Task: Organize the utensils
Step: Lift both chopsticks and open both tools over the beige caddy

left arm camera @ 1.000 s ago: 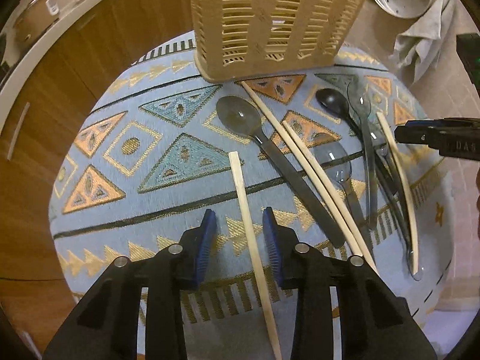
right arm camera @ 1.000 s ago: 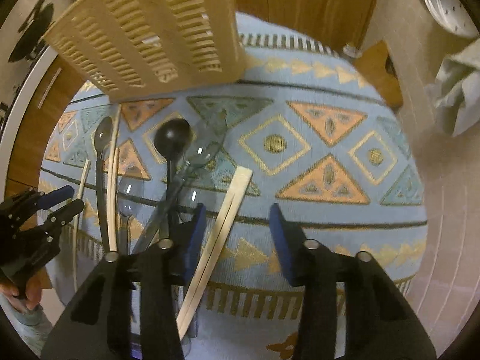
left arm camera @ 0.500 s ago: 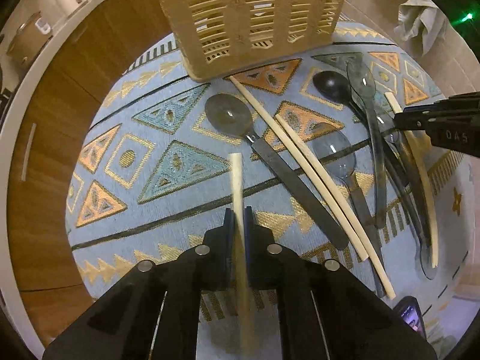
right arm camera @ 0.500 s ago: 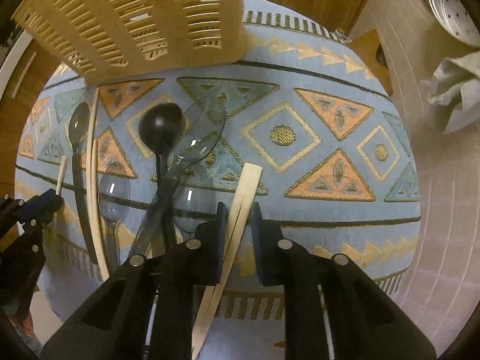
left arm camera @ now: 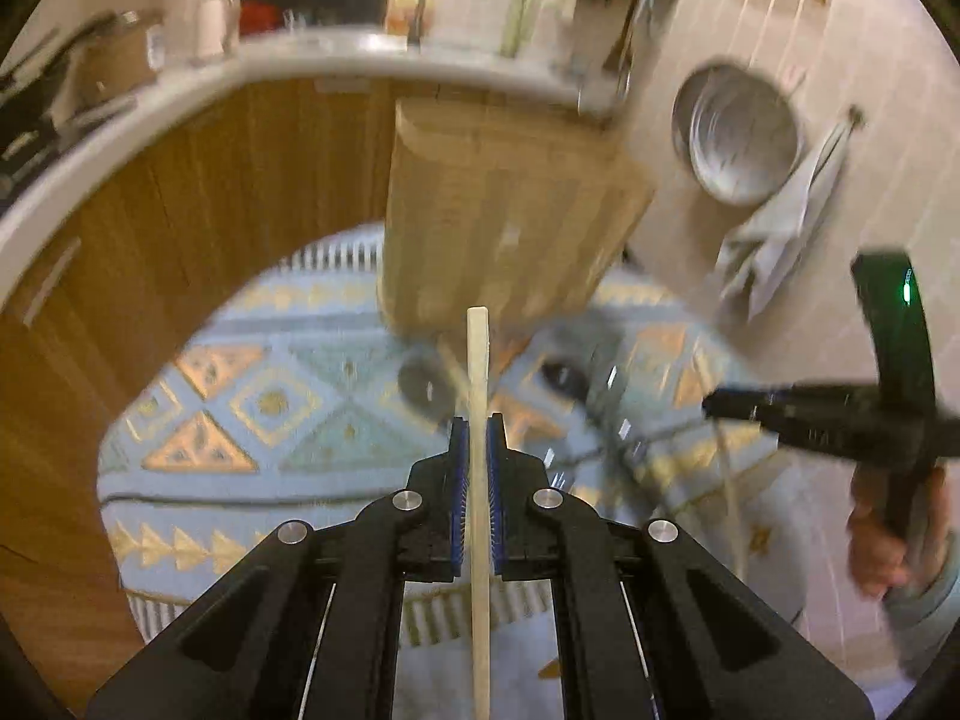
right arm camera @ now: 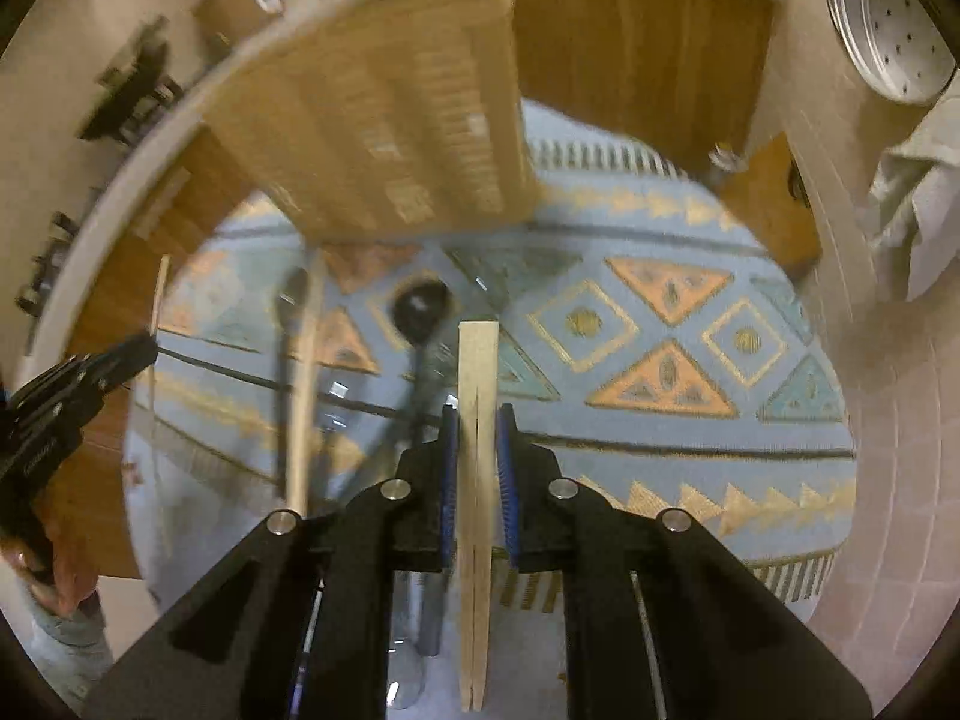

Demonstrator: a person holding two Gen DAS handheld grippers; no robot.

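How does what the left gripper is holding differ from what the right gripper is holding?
The left gripper is shut on a single chopstick, a thin lone stick. The right gripper is shut on a joined chopstick pair, wider, with a slit down its middle. The single chopstick fills its jaws; the pair leaves a small gap on one side. Both are pale wood, point forward along the fingers and sit above the patterned mat.

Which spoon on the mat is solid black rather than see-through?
The black spoon just left of the right hand-held gripper's chopsticks; its bowl is opaque, while neighbouring spoons look smoky or clear.
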